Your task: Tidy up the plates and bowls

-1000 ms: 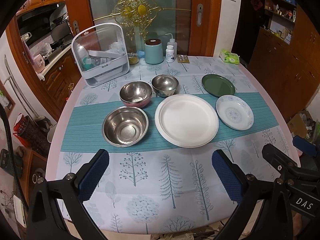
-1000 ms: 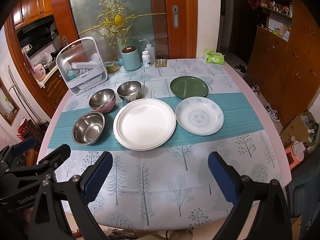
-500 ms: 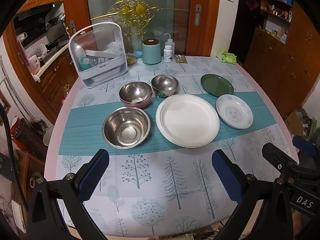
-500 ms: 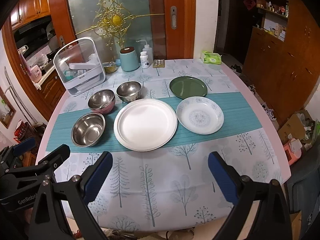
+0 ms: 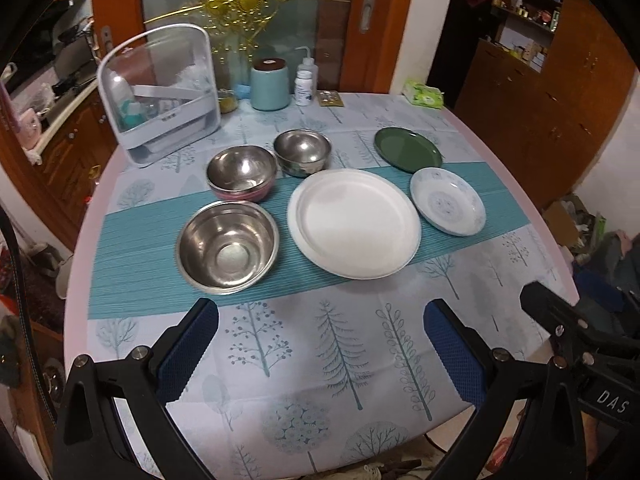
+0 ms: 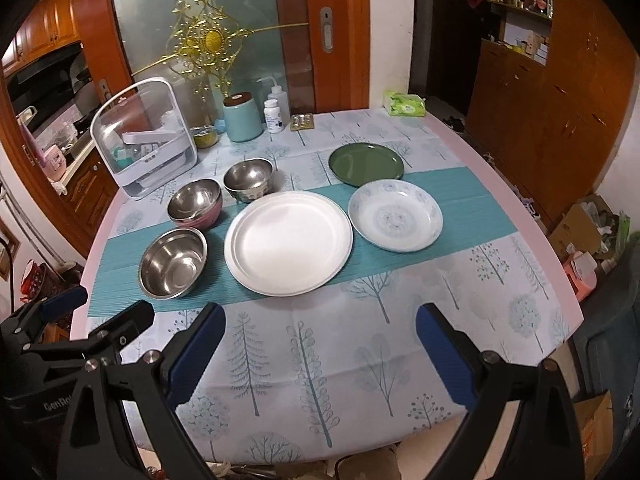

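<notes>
On the table lie a large white plate (image 5: pixel 354 222) (image 6: pixel 288 242), a blue-patterned plate (image 5: pixel 447 206) (image 6: pixel 395 215) to its right and a dark green plate (image 5: pixel 408 154) (image 6: pixel 366 163) behind that. A large steel bowl (image 5: pixel 227 246) (image 6: pixel 173 262) sits left of the white plate, a pink-sided steel bowl (image 5: pixel 242 178) (image 6: pixel 195 202) behind it, a small steel bowl (image 5: pixel 303 152) (image 6: pixel 248 179) further back. My left gripper (image 5: pixel 320 352) and right gripper (image 6: pixel 320 350) are both open and empty, above the table's near edge.
A white clear-lidded rack (image 5: pixel 160 92) stands at the back left. A teal canister (image 5: pixel 270 84), bottles (image 5: pixel 305 82) and a green tissue pack (image 5: pixel 423 95) line the far edge. Wooden cabinets (image 6: pixel 552 80) stand to the right. A teal runner (image 5: pixel 136 248) crosses the table.
Both grippers have moved slightly forward toward the dishes; the dishes have not moved and both grippers stay open.
</notes>
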Motion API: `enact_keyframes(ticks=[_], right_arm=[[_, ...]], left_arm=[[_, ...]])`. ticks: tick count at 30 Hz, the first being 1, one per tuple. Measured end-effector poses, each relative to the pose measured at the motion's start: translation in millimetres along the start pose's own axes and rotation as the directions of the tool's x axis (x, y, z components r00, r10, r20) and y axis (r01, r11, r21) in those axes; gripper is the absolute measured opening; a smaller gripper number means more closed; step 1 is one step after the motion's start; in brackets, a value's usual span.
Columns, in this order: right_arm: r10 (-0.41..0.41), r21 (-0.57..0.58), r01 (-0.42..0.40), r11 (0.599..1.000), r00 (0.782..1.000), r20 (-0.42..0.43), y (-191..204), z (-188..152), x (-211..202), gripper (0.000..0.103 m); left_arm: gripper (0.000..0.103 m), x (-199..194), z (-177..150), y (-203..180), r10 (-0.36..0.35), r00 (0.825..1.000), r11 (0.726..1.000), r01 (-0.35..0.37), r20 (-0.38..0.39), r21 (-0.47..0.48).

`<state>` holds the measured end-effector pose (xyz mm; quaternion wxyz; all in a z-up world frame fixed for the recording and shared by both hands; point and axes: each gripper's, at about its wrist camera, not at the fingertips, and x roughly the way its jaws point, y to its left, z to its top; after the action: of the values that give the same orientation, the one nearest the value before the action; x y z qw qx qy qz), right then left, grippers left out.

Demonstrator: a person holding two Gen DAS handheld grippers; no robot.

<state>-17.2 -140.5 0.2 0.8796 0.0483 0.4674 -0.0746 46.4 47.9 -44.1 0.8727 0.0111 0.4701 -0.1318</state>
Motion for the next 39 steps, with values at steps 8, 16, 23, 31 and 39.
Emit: enact_keyframes(ticks=[8,16,23,31,39], right_arm=[[-0.033,0.029,0.034,0.999,0.998,-0.046,-17,1,25,0.097],[0.057,0.103,-0.043,0.994,0.990,-0.133,-46,15,94,0.093],[0.199,0.161,-0.167,0.973,0.957,-0.210,-65,35,173,0.082],[0.302,0.232,-0.242,0.942,0.912,-0.276,-75,39,236,0.076],[0.355,0.267,-0.277,0.923,0.879,-0.317,-76,34,271,0.065]], left_arm=[[0.098,30,35,18,0.083,0.995,0.997,-0.083,0.056,-0.009],[0.098,89,91,33,-0.090,0.996,0.996,0.090,-0.002,-0.003],[0.095,178,122,18,-0.250,0.947,0.965,0.260,-0.203,0.024],[0.080,236,132,13,-0.288,0.895,0.940,0.332,-0.341,0.077],[0.070,281,131,20,-0.198,0.875,0.964,0.256,-0.441,0.076]])
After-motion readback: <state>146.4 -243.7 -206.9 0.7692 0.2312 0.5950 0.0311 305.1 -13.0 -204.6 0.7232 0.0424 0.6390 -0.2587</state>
